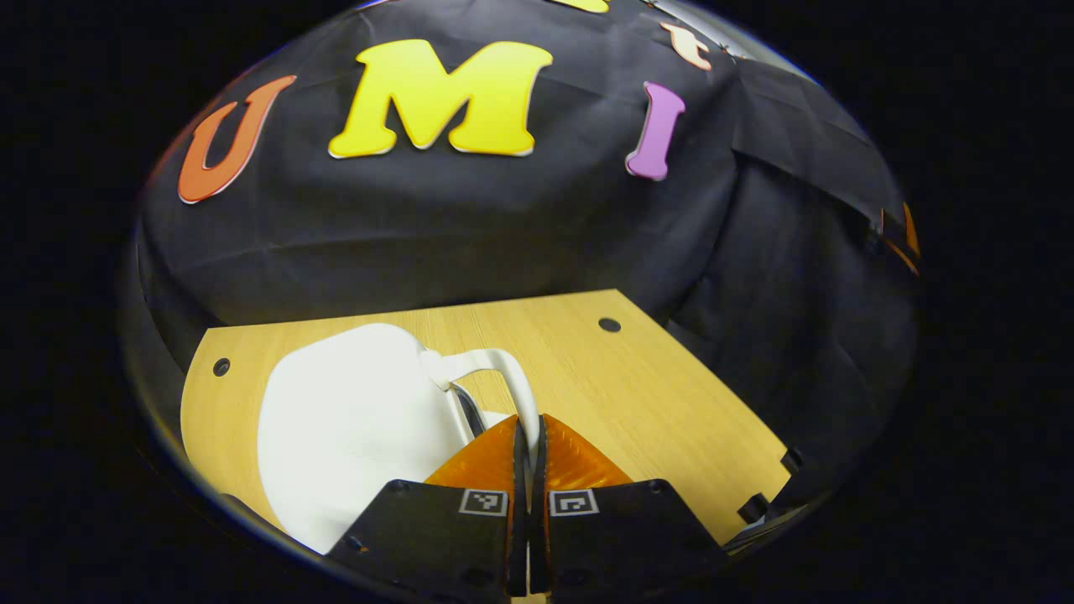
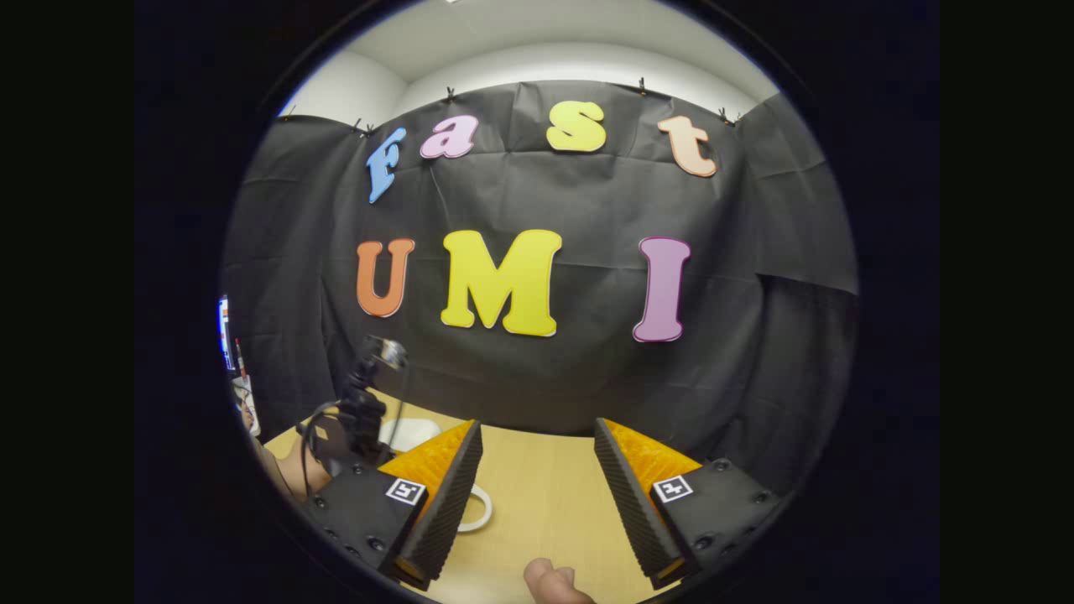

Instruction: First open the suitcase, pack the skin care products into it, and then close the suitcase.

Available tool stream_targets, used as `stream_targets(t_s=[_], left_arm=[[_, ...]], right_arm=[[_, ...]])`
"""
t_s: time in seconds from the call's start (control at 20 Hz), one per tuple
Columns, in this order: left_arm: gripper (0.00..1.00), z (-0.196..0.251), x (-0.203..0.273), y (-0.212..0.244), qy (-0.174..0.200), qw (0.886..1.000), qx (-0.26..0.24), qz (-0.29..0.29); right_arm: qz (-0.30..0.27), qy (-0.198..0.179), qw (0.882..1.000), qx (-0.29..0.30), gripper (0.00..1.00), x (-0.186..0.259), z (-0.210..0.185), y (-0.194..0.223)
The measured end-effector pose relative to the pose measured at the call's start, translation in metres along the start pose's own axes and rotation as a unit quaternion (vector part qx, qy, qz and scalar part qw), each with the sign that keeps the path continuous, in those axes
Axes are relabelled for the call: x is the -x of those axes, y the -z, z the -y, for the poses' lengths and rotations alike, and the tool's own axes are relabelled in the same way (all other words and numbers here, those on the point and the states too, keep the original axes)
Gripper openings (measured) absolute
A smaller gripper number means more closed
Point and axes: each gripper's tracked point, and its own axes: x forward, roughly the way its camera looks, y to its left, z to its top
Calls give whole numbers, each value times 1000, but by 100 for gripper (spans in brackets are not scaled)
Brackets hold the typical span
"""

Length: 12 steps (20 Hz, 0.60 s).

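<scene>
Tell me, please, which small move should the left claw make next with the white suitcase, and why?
Probably a gentle pull upward. The left claw looks shut on the white curved handle of the white hard-shell suitcase, which appears closed on the light wooden table. The right claw is open and holds nothing, so the left one seems best placed to start the opening.

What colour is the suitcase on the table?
White. The suitcase and its handle show best in the left gripper view, on the wooden table.
</scene>
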Motion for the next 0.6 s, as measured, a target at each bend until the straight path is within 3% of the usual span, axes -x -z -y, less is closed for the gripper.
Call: stream_targets(t_s=[0.25, 0.5, 0.55, 0.6], left_arm=[[4, 19, -32, 53, -17, 995, -53, -79], [5, 17, -45, 65, -28, 992, -65, -104], [6, 21, -44, 66, -25, 992, -66, -105], [14, 26, -44, 67, -16, 993, -53, -103]], right_arm=[[-11, 22, 1000, 1, 80, 3, 19, 11], [-20, 44, 999, -11, 80, 4, 34, 18], [-22, 45, 999, -14, 80, 3, 34, 19], [-23, 47, 998, -17, 80, 3, 34, 19]])
